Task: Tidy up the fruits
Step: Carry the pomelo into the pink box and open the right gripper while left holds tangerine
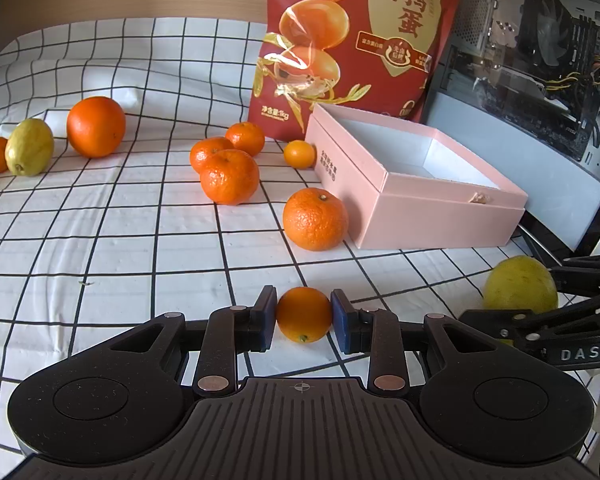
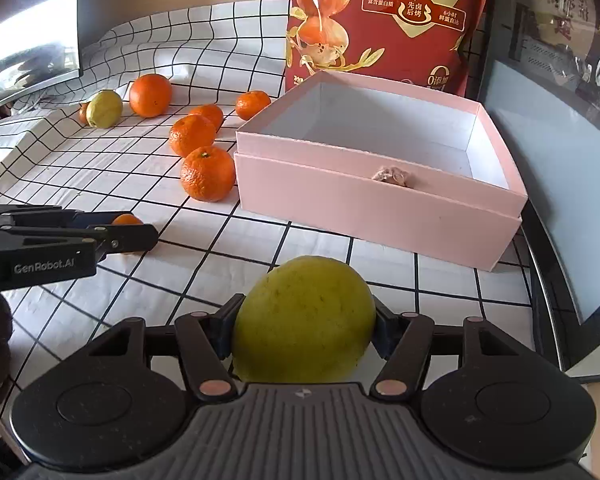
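Note:
My left gripper (image 1: 304, 316) is shut on a small orange kumquat (image 1: 303, 314), close above the checked cloth. My right gripper (image 2: 305, 324) is shut on a large yellow-green lemon (image 2: 304, 320); it also shows in the left wrist view (image 1: 519, 285). The open pink box (image 2: 380, 204), white inside and empty, stands just ahead of the right gripper and to the right of the left gripper (image 1: 420, 184). Loose fruit lies on the cloth: a mandarin (image 1: 315, 219) beside the box, several more mandarins (image 1: 229, 177) behind, a big orange (image 1: 96, 126) and a second lemon (image 1: 29, 146) at far left.
A red snack bag (image 1: 356, 36) stands behind the box. A glass-sided computer case (image 1: 540, 64) is at the right, past the cloth's edge. The left gripper shows from the side in the right wrist view (image 2: 112, 234). A dark monitor (image 2: 28, 28) is at the back left.

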`<state>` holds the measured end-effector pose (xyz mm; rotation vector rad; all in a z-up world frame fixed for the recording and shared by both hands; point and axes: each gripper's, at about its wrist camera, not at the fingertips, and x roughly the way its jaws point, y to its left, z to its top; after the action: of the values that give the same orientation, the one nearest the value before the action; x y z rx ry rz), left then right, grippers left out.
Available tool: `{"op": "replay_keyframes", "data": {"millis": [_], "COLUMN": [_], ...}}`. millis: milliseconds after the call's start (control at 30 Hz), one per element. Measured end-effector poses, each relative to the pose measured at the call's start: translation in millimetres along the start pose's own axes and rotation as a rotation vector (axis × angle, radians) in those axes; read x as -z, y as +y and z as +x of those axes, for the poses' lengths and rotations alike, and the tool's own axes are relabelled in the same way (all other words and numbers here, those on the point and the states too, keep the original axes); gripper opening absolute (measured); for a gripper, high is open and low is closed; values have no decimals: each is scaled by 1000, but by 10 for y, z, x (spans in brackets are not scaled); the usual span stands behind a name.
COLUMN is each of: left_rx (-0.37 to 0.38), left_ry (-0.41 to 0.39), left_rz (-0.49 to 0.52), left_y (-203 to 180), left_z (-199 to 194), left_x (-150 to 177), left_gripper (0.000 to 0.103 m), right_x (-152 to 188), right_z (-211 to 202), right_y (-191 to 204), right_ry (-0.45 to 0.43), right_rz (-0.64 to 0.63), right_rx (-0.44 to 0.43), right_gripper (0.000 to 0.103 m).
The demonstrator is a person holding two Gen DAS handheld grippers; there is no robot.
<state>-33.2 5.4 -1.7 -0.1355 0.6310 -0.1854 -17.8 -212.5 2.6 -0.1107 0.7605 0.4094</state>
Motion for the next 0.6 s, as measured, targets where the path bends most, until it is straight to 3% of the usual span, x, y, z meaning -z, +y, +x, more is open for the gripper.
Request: {"op": "replay_keyframes", "data": {"millis": [200,367,500,533,600], "left_rx": [-17,92,189,223,296], "left_ry": [-4,-50,-143,-136,-42], "left_rz": [32,25,4,-9,-12], "left_y": [-50,-121,-283,-331,-427], "left_z": [-1,-64,0,112,449], "left_x": [3,-230,-768,-894,-1089], "left_gripper": [33,33,33,33,34], "right_x": [60,-64,-514,-683,-1059], "right_z": [-68,-239,-561,-639,-749], "right_y": [-107,-258,-319,-331,-358], "right_ry": [0,-50,-169,-197,-244], "right_rz": [3,59,41,42,46], "right_rx": [13,-4,40,54,81], "right_gripper": [63,62,62,62,63]}}
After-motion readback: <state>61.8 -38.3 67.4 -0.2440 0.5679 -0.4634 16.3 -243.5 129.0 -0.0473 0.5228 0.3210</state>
